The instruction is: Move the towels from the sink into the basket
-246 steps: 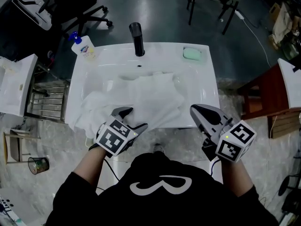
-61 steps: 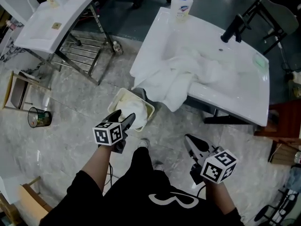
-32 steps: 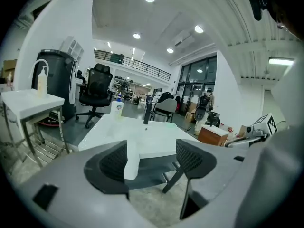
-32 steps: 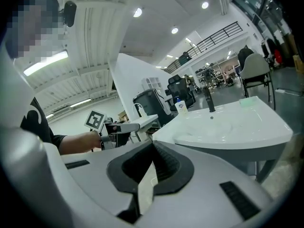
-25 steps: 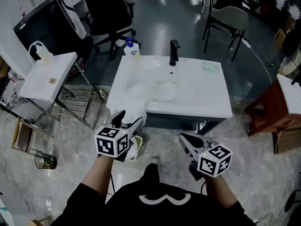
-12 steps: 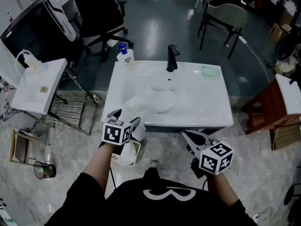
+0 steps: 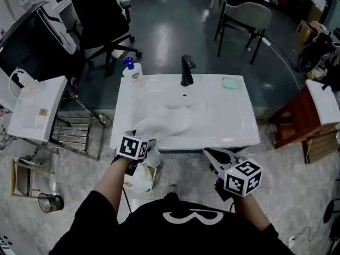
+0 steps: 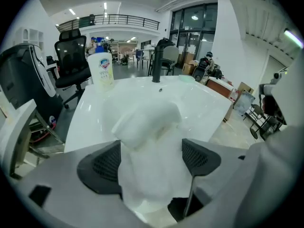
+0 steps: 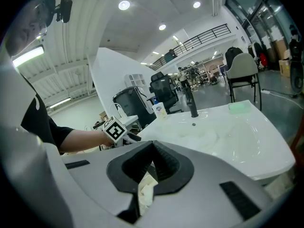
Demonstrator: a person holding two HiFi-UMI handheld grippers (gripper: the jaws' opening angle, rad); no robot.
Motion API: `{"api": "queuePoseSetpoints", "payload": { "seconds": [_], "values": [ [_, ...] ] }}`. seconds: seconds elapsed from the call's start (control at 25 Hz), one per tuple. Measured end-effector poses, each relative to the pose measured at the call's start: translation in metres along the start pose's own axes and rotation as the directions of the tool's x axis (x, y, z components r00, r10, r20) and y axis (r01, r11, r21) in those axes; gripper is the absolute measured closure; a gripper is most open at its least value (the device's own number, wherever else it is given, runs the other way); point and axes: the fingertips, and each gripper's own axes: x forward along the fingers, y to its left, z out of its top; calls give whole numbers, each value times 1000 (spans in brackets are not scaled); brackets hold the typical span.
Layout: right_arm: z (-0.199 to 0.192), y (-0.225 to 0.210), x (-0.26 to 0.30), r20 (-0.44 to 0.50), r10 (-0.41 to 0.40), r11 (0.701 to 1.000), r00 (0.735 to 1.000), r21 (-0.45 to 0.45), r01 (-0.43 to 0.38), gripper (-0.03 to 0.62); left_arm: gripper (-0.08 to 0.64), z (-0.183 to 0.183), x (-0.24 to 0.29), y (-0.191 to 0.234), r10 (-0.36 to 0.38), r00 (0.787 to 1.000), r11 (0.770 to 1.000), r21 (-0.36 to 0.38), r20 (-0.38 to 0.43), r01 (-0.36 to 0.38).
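While one white towel [image 7: 162,125] lies bunched in the left half of the sink [image 7: 226,116], its near end spills over the front rim and hangs down. That hanging end runs straight between the jaws of the left gripper [image 7: 144,142], which the person holds low at the sink's front left corner, tipped downward. Seen from that gripper's own view, the jaws stand wide apart and have just been opening. The towel [image 8: 147,122] fills most of the gap between the pads [image 8: 107,165], and neither pad squeezes it. Directly below sits the cream basket [image 7: 151,170] on the floor [image 7: 297,195], with a second towel [image 7: 136,180] heaped inside it.

The right gripper [image 7: 210,153] hangs in front of the sink's right half, clear of the rim and well apart from either towel. In the right gripper view its jaws are closed together with nothing caught at the tips. A pale scrap [image 9: 145,191] shows through the slot beneath them, and I can't tell what it is.

Further out, a black tap [image 7: 186,70] stands at the back of the sink. A soap bottle [image 7: 133,73] with a blue pump is at the back left corner and a green bar [image 7: 229,83] at the back right. Off to the left a smaller white basin [image 7: 32,108] rests on a metal frame, and a black office chair [image 7: 101,31] stands beyond it
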Motion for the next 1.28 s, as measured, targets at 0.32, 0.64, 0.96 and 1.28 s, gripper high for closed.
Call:
{"api": "queuePoseSetpoints", "payload": {
  "seconds": [0.32,0.64,0.96,1.28],
  "values": [
    [17,-4,-4,9,-19,1000,1000,-8,19,589,178,-2,10,1,-19,1000,1000,-21,-23,18],
    [21,4,3,-17,-3,1000,1000,-16,3,589,325,-2,5,1,-22,999,996,-84,39,25],
    [11,5,16,-47,17,1000,999,-9,-18,589,465,-2,-1,1,-50,992,979,-191,112,71],
    [-4,15,13,-71,43,999,997,-8,-44,589,494,-4,-26,-11,-29,982,980,-190,186,65]
  ]
}}
